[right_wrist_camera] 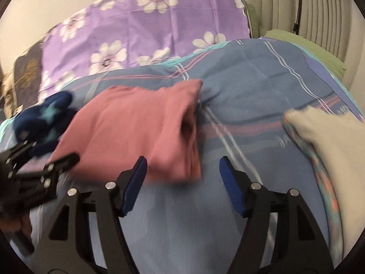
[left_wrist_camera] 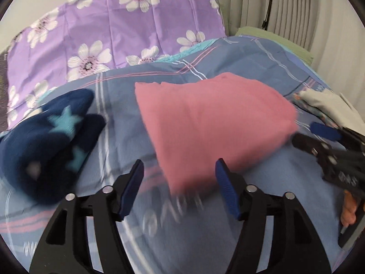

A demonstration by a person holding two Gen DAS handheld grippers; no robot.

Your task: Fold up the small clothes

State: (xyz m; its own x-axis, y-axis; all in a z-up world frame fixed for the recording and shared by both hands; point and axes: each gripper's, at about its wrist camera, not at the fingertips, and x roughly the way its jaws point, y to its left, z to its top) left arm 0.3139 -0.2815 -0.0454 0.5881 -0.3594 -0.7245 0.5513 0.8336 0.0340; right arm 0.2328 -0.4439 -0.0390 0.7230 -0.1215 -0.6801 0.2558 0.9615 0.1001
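Blurrily, both grippers' fingers gape wide, empty, the pink garment partly hidden behind them.

A home bedroom, seemingly: a bed under a blue plaid cover, a purple flowered pillow, pale curtains beside.

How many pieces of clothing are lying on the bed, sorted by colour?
Pink: 1, the folded pink garment in the middle
Dark blue with light stars: 1, the navy fleece piece on the left
Pale grey: 1, the grey garment on the right
Multicoloured print: 1, the patterned piece under the grey one
Total: 4
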